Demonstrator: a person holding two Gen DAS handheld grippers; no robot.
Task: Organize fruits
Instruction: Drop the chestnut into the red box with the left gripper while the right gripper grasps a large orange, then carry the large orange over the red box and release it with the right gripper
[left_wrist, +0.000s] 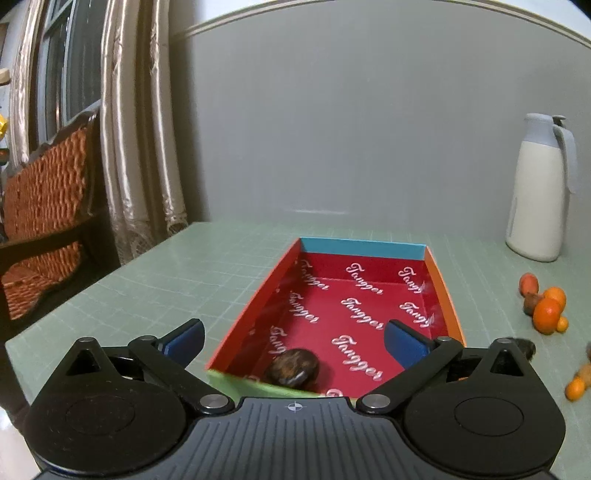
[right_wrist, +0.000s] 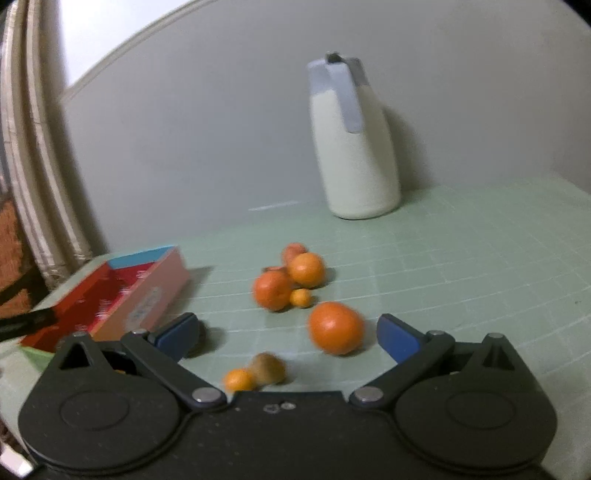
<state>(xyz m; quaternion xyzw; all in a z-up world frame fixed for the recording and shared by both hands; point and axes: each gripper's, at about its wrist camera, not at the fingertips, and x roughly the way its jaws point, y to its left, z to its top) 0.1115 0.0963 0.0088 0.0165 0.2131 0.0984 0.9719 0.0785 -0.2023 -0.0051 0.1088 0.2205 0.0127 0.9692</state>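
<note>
A shallow red-lined box (left_wrist: 448, 302) lies on the green mat, and it also shows in the right wrist view (right_wrist: 147, 295). One dark brown fruit (left_wrist: 293, 367) sits in its near end. My left gripper (left_wrist: 293, 341) is open and empty just above that end. My right gripper (right_wrist: 288, 332) is open and empty over loose fruit: a large orange (right_wrist: 336, 326), a small orange (right_wrist: 238, 380) and a brown fruit (right_wrist: 269, 367) lie between its fingers. A cluster of oranges (right_wrist: 291, 280) lies farther off, and it also shows in the left wrist view (left_wrist: 546, 306).
A white jug with a grey lid (right_wrist: 354, 147) stands at the back by the wall, and it also shows in the left wrist view (left_wrist: 539, 188). A wicker chair (left_wrist: 44, 221) and curtains (left_wrist: 136, 129) stand left of the table. A dark fruit (left_wrist: 524, 347) lies right of the box.
</note>
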